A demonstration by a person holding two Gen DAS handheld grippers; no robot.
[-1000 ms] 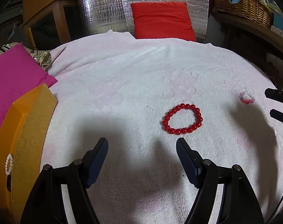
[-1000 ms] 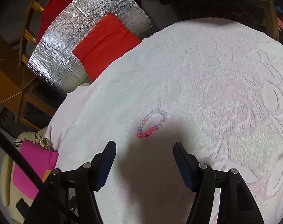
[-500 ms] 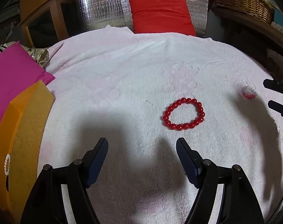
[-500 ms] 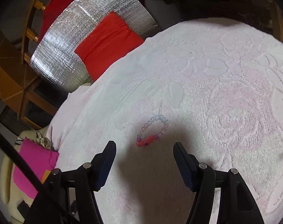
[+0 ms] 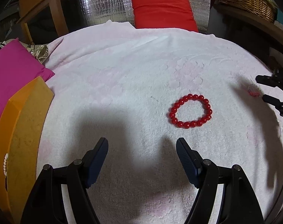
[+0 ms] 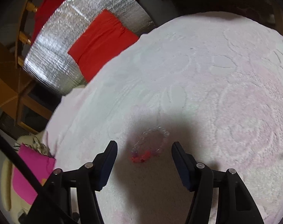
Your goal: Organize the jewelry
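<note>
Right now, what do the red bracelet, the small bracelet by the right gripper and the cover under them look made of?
Red bracelet: round glossy beads with highlights, likely glass, polished stone or plastic; cannot tell which.
Small bracelet: tiny clear and pale beads plus a red stretch, probably plastic or glass; blurred.
Cover: matte pale pink terry-like cloth with a raised flower pattern, looped pile visible.

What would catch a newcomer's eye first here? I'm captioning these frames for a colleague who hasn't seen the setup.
First, the red bead bracelet, lying in a ring on the white towel just ahead of the open left gripper. Next, the small pastel bead bracelet, in shadow between the open right gripper fingers. An orange box sits at the towel's left edge.
</note>
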